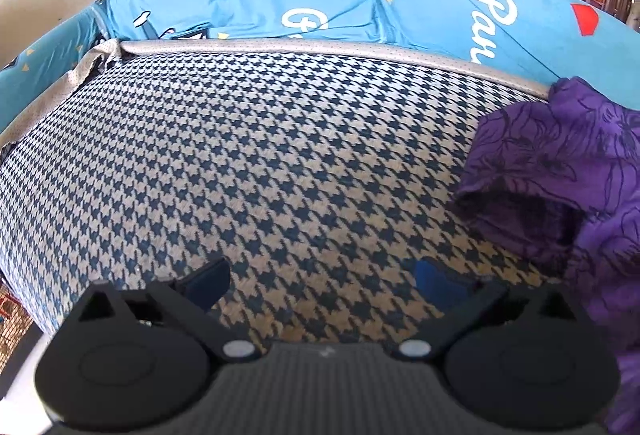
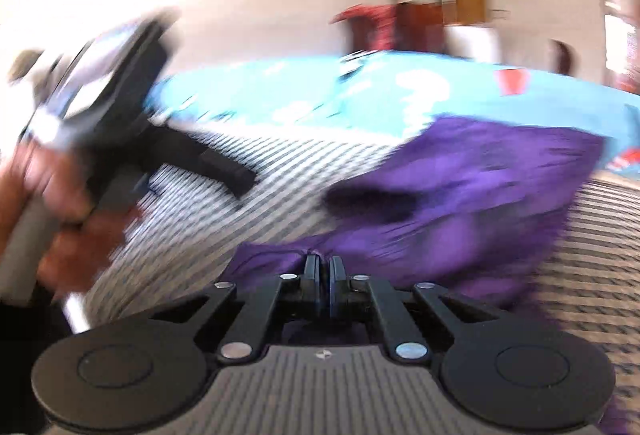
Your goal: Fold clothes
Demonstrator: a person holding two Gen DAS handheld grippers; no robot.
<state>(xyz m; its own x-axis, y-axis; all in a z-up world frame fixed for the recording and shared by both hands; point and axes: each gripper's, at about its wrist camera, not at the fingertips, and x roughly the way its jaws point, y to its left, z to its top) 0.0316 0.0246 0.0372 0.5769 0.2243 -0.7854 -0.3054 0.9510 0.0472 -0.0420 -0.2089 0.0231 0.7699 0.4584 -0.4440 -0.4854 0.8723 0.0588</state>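
A purple garment with dark line drawings (image 1: 568, 171) lies crumpled at the right of a houndstooth mattress (image 1: 260, 163). My left gripper (image 1: 324, 281) hovers open above the bare mattress, nothing between its fingers, the garment off to its right. In the blurred right wrist view my right gripper (image 2: 324, 273) is shut on the near edge of the purple garment (image 2: 472, 187), which bunches up beyond the fingertips. The left gripper's body (image 2: 132, 95) shows there at the left, held by a hand (image 2: 60, 203).
A blue printed sheet (image 1: 320, 3) with white lettering covers the far side of the bed. A grey piped border (image 1: 280, 47) edges the mattress. Beyond stand a pale wall, dark furniture (image 2: 416, 23) and doorways. The mattress drops off at the left edge.
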